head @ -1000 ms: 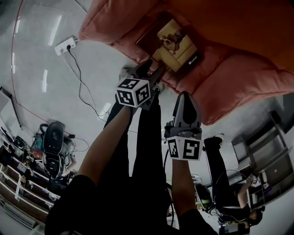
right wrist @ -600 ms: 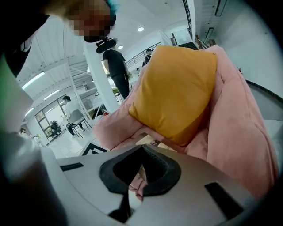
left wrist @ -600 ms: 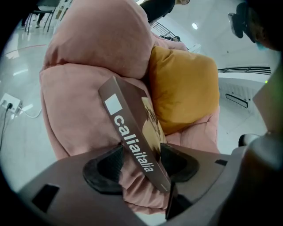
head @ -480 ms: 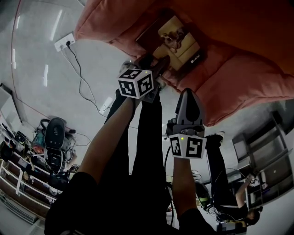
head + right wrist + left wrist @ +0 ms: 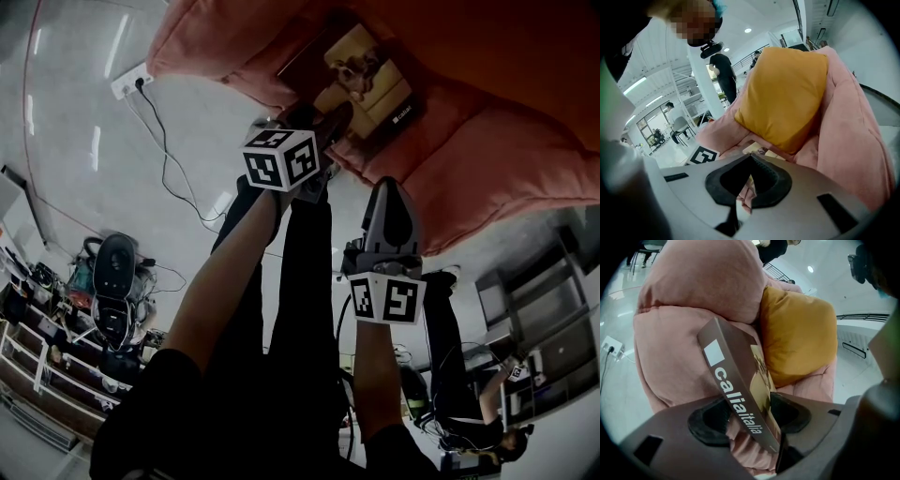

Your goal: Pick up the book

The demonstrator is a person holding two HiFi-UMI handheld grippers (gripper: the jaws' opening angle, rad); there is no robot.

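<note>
A brown book (image 5: 370, 80) with a dog picture on its cover lies on the pink sofa (image 5: 469, 159). My left gripper (image 5: 323, 127) is at its near corner. In the left gripper view the book (image 5: 736, 380) runs tilted between the jaws of the left gripper (image 5: 750, 416), spine with white lettering towards me. Those jaws have just been opening and stand wide; pink cushion shows between the left pad and the spine. My right gripper (image 5: 389, 192) hangs short of the sofa's front edge, and in its own view the right gripper (image 5: 750, 158) has its tips together on nothing.
A yellow cushion (image 5: 797, 338) leans on the sofa behind the book. On the floor at the left are a power strip (image 5: 131, 82) and its black cable (image 5: 169, 178). Shelves and clutter (image 5: 56, 337) fill the lower left; a person (image 5: 469, 403) is at the lower right.
In the head view my left gripper has slid a little further up towards the book's near corner. The right gripper has hardly moved, and the book lies where it was.
</note>
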